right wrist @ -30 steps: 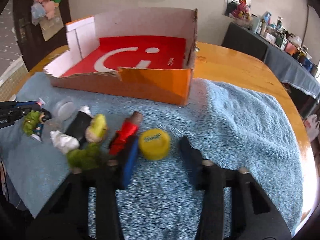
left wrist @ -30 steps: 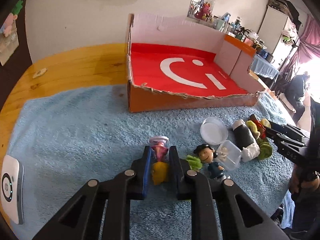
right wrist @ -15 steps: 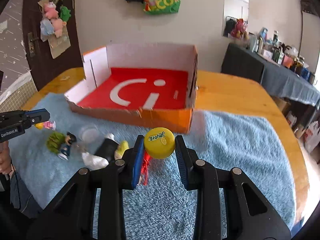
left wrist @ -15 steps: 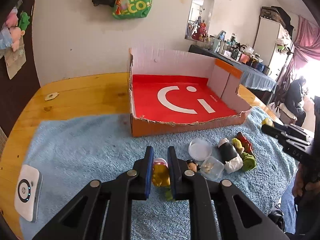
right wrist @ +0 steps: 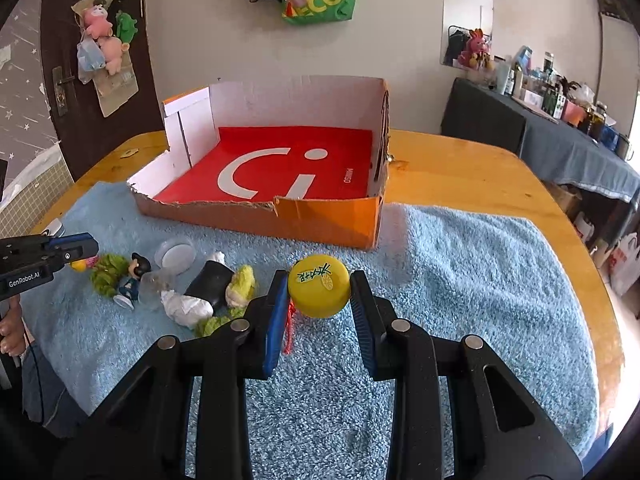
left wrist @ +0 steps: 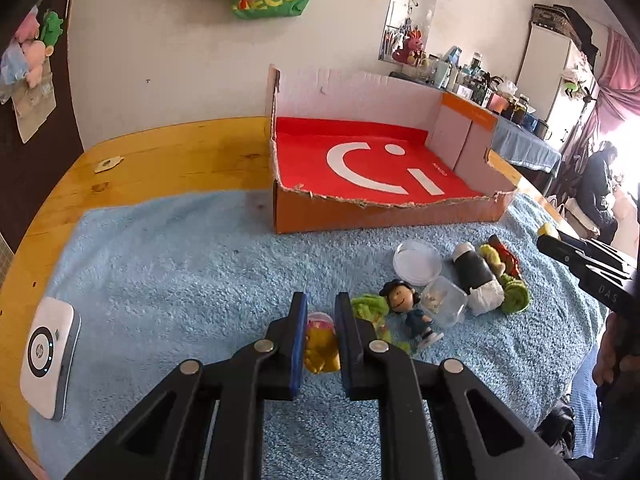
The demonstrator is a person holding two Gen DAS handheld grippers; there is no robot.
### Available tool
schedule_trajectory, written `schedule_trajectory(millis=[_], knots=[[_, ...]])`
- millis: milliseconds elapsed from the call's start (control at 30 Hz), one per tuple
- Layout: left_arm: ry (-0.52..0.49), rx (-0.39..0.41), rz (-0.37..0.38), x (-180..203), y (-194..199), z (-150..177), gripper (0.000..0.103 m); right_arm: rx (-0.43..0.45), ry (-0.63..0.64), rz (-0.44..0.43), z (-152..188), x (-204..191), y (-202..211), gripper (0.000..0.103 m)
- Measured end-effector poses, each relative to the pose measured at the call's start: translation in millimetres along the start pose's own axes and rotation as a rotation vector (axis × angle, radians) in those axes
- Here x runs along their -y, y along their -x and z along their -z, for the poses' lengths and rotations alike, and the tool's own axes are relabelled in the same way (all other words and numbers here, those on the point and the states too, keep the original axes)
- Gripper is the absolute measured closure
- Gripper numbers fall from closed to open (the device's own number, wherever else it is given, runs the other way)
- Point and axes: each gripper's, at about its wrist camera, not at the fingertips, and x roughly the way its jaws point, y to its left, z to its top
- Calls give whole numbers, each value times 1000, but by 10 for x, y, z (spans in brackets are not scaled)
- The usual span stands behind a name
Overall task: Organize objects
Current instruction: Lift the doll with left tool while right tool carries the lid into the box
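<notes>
Two grips are loaded: the left gripper clenches a yellow toy, the right gripper a yellow cap. Carry both level, ahead over the box lip, then release low.

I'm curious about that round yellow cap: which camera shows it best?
The right wrist view: the yellow cap sits large and central between the right gripper pads, green print visible. The left wrist view shows only a yellow sliver at that gripper's tip.
</notes>
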Motion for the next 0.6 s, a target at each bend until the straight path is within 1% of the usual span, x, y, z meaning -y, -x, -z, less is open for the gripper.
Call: schedule_trajectory(millis=[200,367,433,467,533,600], knots=[[14,6,3,-18,19,47,89,-26,4,-16,90,31,-44,74],[36,17,14,-56,61,-1,89,-20,22,-27,97,29,-41,74],[47,26,36,-76,104,-47,89,-10,34,-28,84,27,-23,74],[72,34,41,-94,127,-73,89,-7,38,-27,74,23,-15,74],[96,39,85,-142,173,-147,89,1,44,-28,43,26,-2,74],[112,49,99,-173,211,-217,89,12,50,-30,0,27,19,74]])
